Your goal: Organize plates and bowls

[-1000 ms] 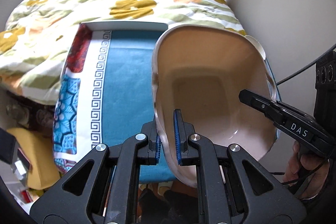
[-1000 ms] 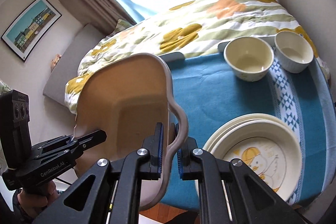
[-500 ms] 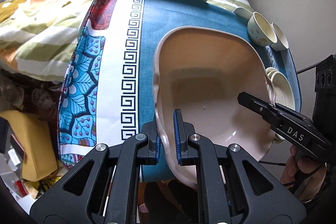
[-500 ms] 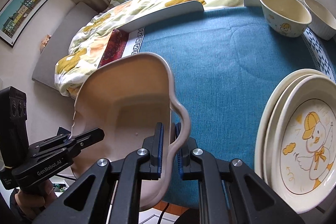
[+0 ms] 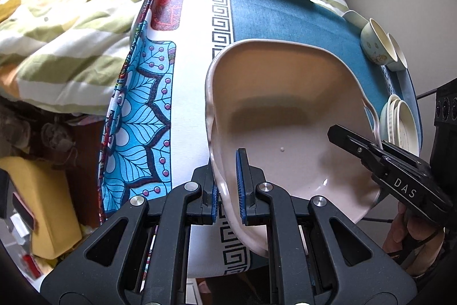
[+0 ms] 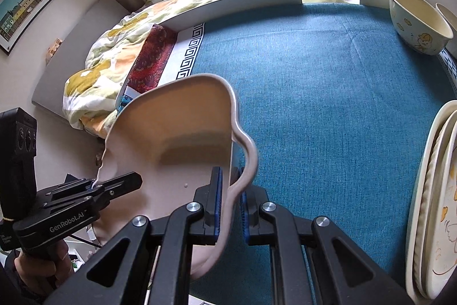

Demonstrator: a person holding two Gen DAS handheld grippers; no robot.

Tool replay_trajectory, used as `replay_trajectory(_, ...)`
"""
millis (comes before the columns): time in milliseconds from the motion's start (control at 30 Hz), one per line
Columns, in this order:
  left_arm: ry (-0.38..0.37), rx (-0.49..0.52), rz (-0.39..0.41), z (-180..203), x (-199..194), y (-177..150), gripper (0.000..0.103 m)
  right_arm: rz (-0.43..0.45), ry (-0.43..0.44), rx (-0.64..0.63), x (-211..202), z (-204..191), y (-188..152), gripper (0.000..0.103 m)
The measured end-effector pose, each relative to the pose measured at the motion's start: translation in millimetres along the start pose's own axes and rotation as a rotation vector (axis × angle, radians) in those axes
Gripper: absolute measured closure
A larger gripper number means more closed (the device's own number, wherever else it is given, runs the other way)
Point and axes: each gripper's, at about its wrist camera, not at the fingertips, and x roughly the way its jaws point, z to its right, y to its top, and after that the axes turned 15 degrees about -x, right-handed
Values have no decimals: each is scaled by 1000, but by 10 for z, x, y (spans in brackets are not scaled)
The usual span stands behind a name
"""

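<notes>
2 grippers share 1 load: a pale, squarish dish [image 5: 285,110] with looped handles, held tilted above the near-left part of the table [image 6: 314,82], off the cloth as far as either view shows. The left gripper [image 5: 228,190] is clamped on the dish's left rim, 1 blue pad inside the wall and 1 outside; the right gripper [image 6: 230,205] pinches the opposite side where the handle meets the wall, 1 pad inside the dish and 1 outside the wall. Each grip covers only a thin strip of glazed rim, so I judge slipping the main risk: if 1 hand sinks faster or twists against the other, the dish could pivot out of a pad and drop onto the table edge. Setting it down tilted could land 1 corner first and jar it loose. To the right, a stack of plates [image 6: 434,205] sits near the dish's side, so a sideways drift could clip it. 2 bowls [image 5: 380,47] stand at the far right corner, well apart. Beyond the table lies a flowered quilt [image 5: 71,5].
</notes>
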Motion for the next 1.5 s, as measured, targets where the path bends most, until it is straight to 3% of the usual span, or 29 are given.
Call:
replay_trajectory(367,11,39,14,41,39,-10,91,4,-15,66,-8,52,-75,92)
replay_trajectory(400,14,41,11,55,46,-10,84,3,-17,68,-8,50,-70,92)
replay_trajectory(433,22,46,13,75,51,-15,70,4,-24,67,-5,38,-62,91)
replay_trajectory(467,35,54,21,97,51,-20,60,8,-29,66,-14,32,-57,81)
replay_trajectory(500,47,64,37,115,40,-27,40,14,-27,68,-23,32,-54,73)
replay_trajectory(533,50,75,59,132,14,-38,33,23,-18,73,-32,36,-54,53)
replay_trajectory(567,46,85,76,152,-12,-45,33,34,-7,81,-43,41,-58,42)
replay_trajectory(833,64,69,94,113,-181,-64,33,55,-22,100,-185,94,-97,41)
replay_trajectory(967,81,20,131,97,-533,-149,33,76,-40,85,-509,97,-144,41)
replay_trajectory(1100,19,-6,163,267,-924,-327,33,126,-31,108,-1010,200,-226,41)
replay_trajectory(1233,-32,98,163,716,-1181,-449,30,185,-46,109,-1538,405,-233,40)
replay_trajectory(1300,-52,148,176,961,-1288,-449,22,226,-57,83,-1813,505,-195,25)
replay_trajectory(1333,-66,164,187,1078,-1337,-435,15,256,-68,67,-1956,557,-168,12)
replay_trajectory(1367,-82,174,201,1198,-1381,-417,12,280,-81,49,-2082,611,-125,7)
replay_trajectory(1500,-143,185,250,1727,-1434,-295,4,298,-166,-16,-2482,947,98,7)
